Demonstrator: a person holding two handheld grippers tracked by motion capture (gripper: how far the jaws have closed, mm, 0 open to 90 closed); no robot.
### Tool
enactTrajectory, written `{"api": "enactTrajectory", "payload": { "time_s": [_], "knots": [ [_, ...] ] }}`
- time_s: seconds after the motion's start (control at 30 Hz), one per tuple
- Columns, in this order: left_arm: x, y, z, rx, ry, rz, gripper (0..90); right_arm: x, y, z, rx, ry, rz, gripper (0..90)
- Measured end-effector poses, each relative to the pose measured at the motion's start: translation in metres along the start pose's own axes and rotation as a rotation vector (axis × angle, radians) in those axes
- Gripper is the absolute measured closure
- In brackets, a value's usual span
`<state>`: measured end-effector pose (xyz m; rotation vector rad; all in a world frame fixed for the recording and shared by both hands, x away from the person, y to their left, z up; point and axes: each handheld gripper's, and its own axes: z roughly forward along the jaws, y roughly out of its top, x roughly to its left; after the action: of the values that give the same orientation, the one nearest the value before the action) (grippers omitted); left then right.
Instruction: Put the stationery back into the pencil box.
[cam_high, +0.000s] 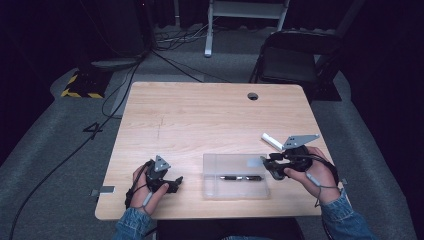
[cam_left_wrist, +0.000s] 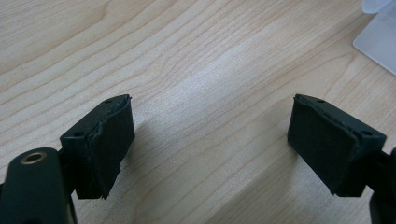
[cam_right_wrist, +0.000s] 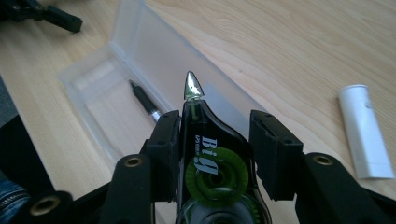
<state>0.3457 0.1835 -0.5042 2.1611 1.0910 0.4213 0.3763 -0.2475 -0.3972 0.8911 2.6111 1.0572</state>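
White lettering "Big" showing on dark body of correction tape dispenser (cam_right_wrist: 212, 154), above green wheel; smaller print beside it staying unreadable.

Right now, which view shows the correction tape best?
The right gripper view: the correction tape sits large between the jaws, its tip and green reel clear. In the high view it is a dark blur at the right gripper.

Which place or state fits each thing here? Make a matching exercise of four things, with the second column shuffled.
1. correction tape dispenser
2. pen
3. white cap
4. left hand-held gripper

A. lies inside the clear case
B. open over bare wood
C. clamped in the right hand-held gripper
D. lies on the table outside the case

Pairs: 1-C, 2-A, 3-D, 4-B
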Motion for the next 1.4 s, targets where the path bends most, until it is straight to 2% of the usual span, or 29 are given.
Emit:
{"api": "enactTrajectory", "payload": {
  "time_s": [0.3,0.67,1.4],
  "knots": [
    [0.000,0.000,0.000,-0.001,0.000,0.001,15.2,0.016,0.004,0.015,0.020,0.057,-0.034,55.1],
    [0.000,0.000,0.000,-0.001,0.000,0.000,15.2,0.027,0.005,0.031,0.047,0.100,-0.068,55.1],
    [0.000,0.000,0.000,0.000,0.000,0.000,15.2,0.033,-0.002,0.058,0.118,0.127,-0.122,55.1]
  ]
}}
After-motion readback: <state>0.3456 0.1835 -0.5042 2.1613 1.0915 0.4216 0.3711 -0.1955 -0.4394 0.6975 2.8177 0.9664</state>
